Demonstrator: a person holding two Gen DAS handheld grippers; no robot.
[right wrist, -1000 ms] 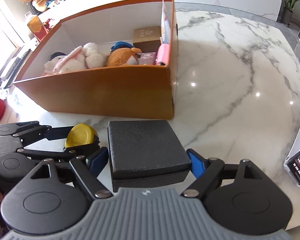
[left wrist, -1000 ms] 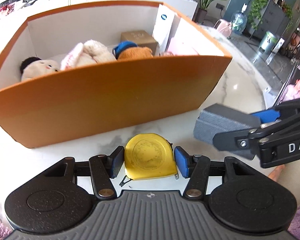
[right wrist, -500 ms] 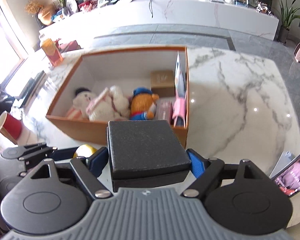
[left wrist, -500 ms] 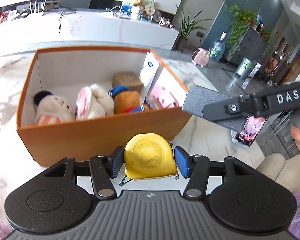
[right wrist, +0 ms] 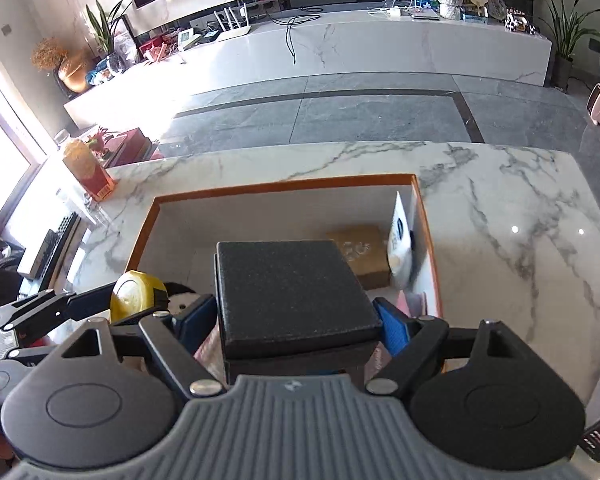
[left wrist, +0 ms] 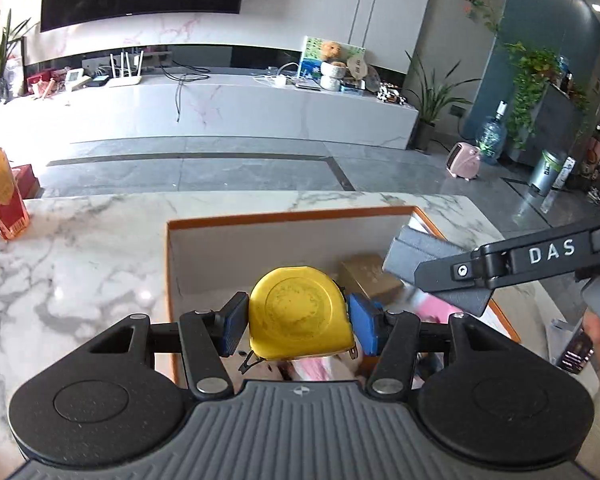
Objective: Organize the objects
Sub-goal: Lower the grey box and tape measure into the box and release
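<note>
My left gripper (left wrist: 298, 322) is shut on a yellow tape measure (left wrist: 300, 312) and holds it above the orange storage box (left wrist: 284, 216). My right gripper (right wrist: 298, 320) is shut on a black square box (right wrist: 292, 292), also above the orange box (right wrist: 284, 186), to the right of the left gripper. The black box shows in the left wrist view (left wrist: 424, 258) and the tape measure in the right wrist view (right wrist: 134, 294). Inside the orange box lie a brown cardboard box (right wrist: 360, 254), a white packet (right wrist: 400, 240) and pink items, partly hidden.
The box stands on a white marble table (right wrist: 520, 220). A red and gold carton (left wrist: 2, 196) stands at the table's far left. A phone (left wrist: 576, 350) lies at the right edge. Beyond the table are a grey floor and a long white cabinet.
Both grippers have risen and moved forward from in front of the orange box to above it, carrying their objects. The plush toys inside are now hidden under the grippers.
</note>
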